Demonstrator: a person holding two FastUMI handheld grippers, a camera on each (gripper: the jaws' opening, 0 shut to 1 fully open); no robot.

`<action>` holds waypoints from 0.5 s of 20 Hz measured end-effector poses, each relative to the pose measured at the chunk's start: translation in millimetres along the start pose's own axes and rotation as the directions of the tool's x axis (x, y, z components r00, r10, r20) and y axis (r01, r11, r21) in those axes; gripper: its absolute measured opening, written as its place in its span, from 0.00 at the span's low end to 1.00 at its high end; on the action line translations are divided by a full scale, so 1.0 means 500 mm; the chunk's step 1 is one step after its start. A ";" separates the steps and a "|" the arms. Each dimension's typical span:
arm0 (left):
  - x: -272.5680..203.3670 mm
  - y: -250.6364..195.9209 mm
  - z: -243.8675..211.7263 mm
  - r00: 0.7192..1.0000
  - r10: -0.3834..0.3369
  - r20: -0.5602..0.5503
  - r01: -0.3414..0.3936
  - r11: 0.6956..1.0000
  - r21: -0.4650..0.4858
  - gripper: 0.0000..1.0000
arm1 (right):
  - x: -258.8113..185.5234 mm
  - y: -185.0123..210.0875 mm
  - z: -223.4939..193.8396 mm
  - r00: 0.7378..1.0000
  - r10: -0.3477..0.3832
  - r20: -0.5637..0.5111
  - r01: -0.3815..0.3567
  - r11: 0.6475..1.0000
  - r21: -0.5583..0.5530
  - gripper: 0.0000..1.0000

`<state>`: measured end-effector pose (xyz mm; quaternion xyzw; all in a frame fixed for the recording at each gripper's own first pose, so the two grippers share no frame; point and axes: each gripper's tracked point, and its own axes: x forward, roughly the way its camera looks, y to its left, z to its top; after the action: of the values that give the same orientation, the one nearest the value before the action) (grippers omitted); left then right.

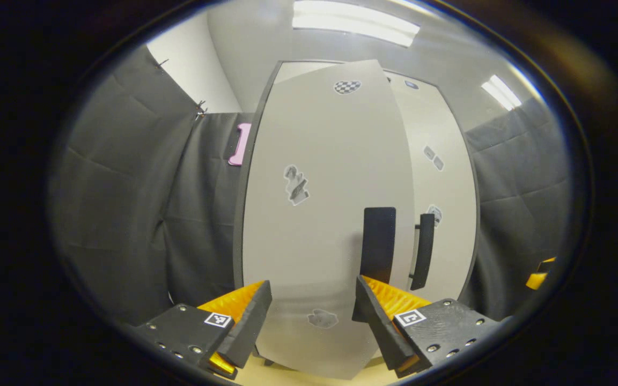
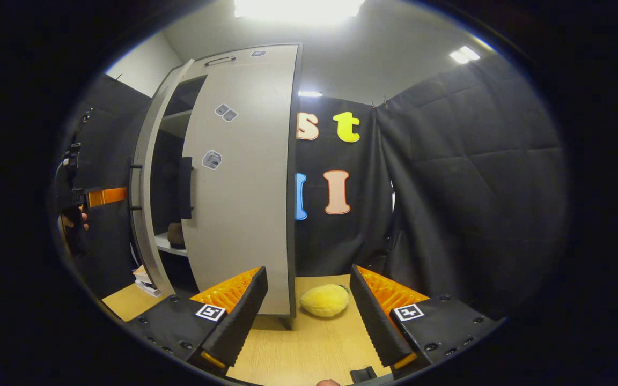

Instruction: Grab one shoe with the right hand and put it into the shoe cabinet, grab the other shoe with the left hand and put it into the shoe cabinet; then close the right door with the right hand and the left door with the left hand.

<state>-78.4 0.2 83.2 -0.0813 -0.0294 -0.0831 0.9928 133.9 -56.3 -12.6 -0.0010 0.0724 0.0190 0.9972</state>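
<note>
Left gripper (image 1: 311, 308) spread, empty, facing the left door (image 1: 330, 225) close ahead, door ajar. Right gripper (image 2: 309, 300) spread, empty, beside the right door (image 2: 239, 187) of the shoe cabinet (image 2: 172, 161). 1 dark shoe (image 2: 175, 235) on a shelf, mostly hidden; second shoe not discernible
</note>
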 end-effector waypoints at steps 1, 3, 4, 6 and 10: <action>-0.004 -0.004 -0.002 1.000 -0.001 -0.002 0.001 1.000 -0.005 0.94 | -0.003 0.005 0.003 1.000 0.011 0.004 -0.011 1.000 0.001 0.98; -0.018 -0.006 0.007 1.000 0.006 0.006 -0.006 1.000 -0.002 0.94 | -0.008 0.015 0.010 0.999 0.036 0.011 -0.036 0.999 0.001 0.96; -0.029 -0.006 0.012 1.000 0.010 0.011 -0.010 1.000 0.009 0.94 | -0.010 0.019 0.014 0.999 0.050 0.018 -0.050 0.999 -0.001 0.98; -0.059 -0.003 0.020 1.000 0.022 0.016 -0.023 0.999 0.041 0.93 | -0.019 0.025 0.021 0.997 0.076 0.027 -0.076 0.997 -0.003 0.98; -0.138 0.020 0.023 0.998 0.063 0.018 -0.065 0.995 0.076 0.93 | -0.048 0.033 0.031 0.991 0.127 0.042 -0.127 0.992 -0.006 0.96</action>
<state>-145.0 22.9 88.2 -0.0449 -0.0379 -0.0493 0.9971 111.6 -40.6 6.2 0.0025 0.0510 0.0824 0.9953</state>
